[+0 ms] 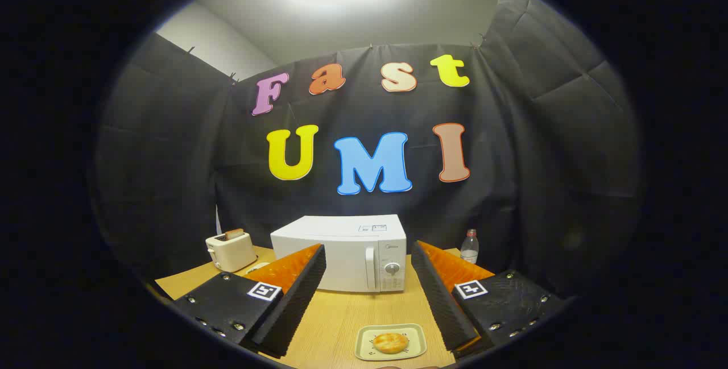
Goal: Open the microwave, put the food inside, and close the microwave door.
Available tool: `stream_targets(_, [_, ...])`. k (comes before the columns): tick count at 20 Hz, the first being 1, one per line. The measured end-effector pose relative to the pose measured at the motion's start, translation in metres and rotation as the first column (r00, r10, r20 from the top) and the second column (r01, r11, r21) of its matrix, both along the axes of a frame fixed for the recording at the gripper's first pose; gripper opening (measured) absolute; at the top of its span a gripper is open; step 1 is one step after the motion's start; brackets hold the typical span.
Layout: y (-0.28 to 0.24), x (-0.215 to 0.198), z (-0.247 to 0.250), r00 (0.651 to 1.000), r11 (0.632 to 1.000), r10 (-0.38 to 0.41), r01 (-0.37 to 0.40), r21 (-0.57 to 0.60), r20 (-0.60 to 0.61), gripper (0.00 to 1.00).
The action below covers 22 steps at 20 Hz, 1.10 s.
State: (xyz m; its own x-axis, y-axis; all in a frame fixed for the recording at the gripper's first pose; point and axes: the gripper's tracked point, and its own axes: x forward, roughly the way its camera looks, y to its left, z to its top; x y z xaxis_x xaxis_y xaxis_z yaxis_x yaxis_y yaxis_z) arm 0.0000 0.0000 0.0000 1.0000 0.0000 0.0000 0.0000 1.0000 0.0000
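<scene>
A white microwave stands at the back of the wooden table with its door shut; the vertical handle and a round dial sit on its right side. A round golden bun lies on a small pale square plate near the table's front edge, low between my two fingers. My gripper is open and holds nothing, well above the table, with its black ribbed fingers wide apart either side of the microwave.
A cream toaster with toast in its slot stands left of the microwave. A clear plastic bottle stands to the microwave's right, at the back of the table. Bare tabletop lies between the plate and the microwave.
</scene>
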Motion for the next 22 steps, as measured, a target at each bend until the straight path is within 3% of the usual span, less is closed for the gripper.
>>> stream_targets(22, [0.0041, 0.0003, -0.0036, 1.0, 1.0, 0.002, -0.002, -0.008, -0.002, 0.96])
